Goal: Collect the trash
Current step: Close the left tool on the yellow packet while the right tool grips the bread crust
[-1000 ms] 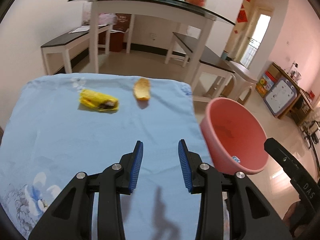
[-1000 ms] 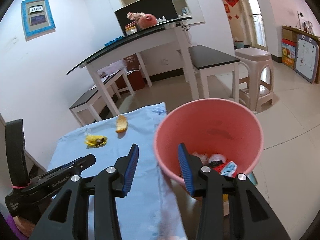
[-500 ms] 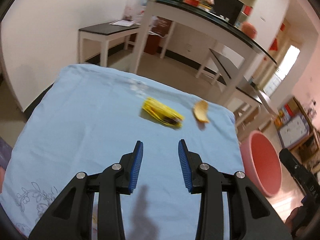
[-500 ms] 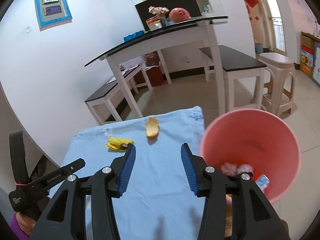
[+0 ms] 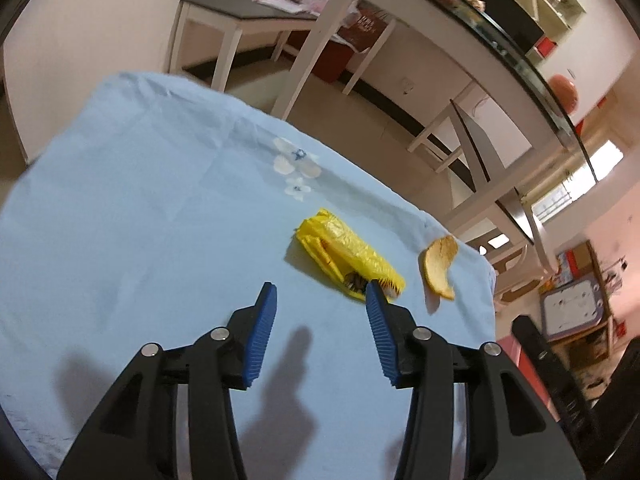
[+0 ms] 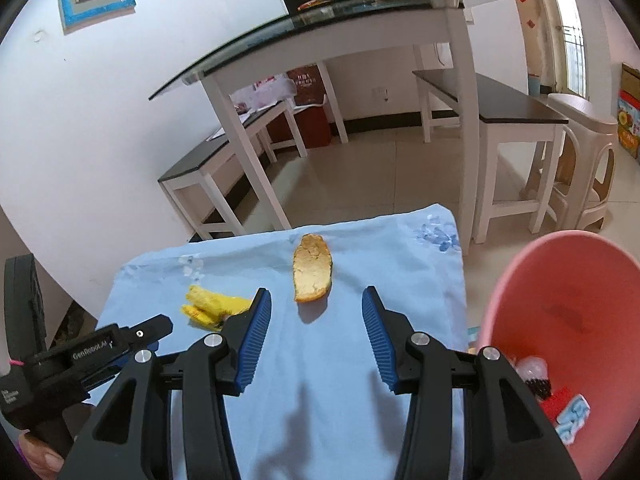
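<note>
A crumpled yellow wrapper (image 5: 344, 248) lies on the light blue tablecloth (image 5: 140, 220); it also shows in the right wrist view (image 6: 212, 306). An orange peel (image 5: 438, 266) lies to its right, also in the right wrist view (image 6: 313, 273). My left gripper (image 5: 320, 300) is open and empty, its right fingertip close to the wrapper's near end. My right gripper (image 6: 314, 300) is open and empty, just short of the peel. A pink bin (image 6: 560, 320) with trash inside stands right of the table.
A glass-topped white table (image 6: 360, 24), dark benches (image 6: 500, 104) and a plastic stool (image 6: 580, 152) stand on the tiled floor beyond the cloth. The left gripper's body (image 6: 80, 356) shows at the lower left of the right wrist view.
Both grippers moved left from the pink bin toward the table. The left one neared the yellow wrapper, the right one lined up with the orange peel. Both stayed open.
</note>
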### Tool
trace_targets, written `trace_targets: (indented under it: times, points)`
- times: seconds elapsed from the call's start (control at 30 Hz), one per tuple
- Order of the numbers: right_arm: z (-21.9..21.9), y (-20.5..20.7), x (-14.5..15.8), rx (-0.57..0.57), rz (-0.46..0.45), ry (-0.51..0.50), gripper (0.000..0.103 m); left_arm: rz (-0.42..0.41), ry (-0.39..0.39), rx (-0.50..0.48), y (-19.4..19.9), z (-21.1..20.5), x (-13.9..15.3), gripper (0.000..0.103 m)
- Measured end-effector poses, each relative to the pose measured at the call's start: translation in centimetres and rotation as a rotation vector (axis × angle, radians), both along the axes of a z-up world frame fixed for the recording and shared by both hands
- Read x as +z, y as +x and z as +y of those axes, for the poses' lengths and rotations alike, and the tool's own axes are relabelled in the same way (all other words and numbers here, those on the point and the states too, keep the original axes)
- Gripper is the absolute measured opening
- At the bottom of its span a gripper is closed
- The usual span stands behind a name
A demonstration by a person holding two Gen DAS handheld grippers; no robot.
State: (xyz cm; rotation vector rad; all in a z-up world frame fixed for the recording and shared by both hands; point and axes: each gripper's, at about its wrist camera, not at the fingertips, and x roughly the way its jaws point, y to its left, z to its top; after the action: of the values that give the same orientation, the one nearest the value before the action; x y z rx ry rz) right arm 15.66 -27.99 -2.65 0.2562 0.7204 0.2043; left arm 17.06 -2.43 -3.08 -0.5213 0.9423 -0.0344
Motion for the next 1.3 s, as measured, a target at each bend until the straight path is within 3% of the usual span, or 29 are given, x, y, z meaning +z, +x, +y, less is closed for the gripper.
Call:
trace_targets:
  times: [0.23,0.4,0.5,0.53,0.57,0.63,0.9,1.1,1.13,1.27,1.3]
  points:
    - [-0.1,2.2,-1.7,-0.017,0.019,0.039,0.048,0.075,0.002,0.091,3.2,-0.8,-1.6,0.047]
    - [0.5,3.2,-2.5,-0.015,0.025,0.045,0.056,0.066,0.009,0.137,4.4,-1.3,-1.5,0.047]
    - [0.9,3.9,-2.9,-0.01,0.027,0.035,0.057,0.044,0.068,0.137,4.8,-1.6,-1.4,0.046]
    - [1.1,4.2,-3.0,-0.008,0.025,0.028,0.057,0.037,0.089,0.128,4.9,-1.8,-1.4,0.038]
    - [1.1,4.5,-3.0,-0.008,0.022,0.022,0.057,0.034,0.099,0.121,5.1,-1.9,-1.4,0.02]
    - [1.3,5.1,-3.1,-0.006,0.014,0.011,0.057,0.044,0.109,0.12,5.4,-1.7,-1.7,0.008]
    - [2.4,8.8,-3.8,0.029,0.017,-0.02,0.057,-0.005,0.08,0.082,5.2,0.0,-1.5,0.002]
    - [3.0,11.0,-4.9,0.064,0.086,-0.002,0.057,-0.025,0.078,0.044,3.8,0.6,-1.2,0.002]
    - [3.2,11.2,-4.9,0.067,0.091,0.0,0.055,-0.029,0.081,0.04,3.5,0.5,-1.2,0.002]
    - [3.1,11.2,-5.4,0.073,0.128,-0.006,0.013,-0.037,0.077,0.026,2.6,0.6,-0.9,0.002]
    - [3.0,11.1,-5.5,0.073,0.134,-0.003,0.011,-0.038,0.074,0.026,2.4,0.7,-0.8,0.002]
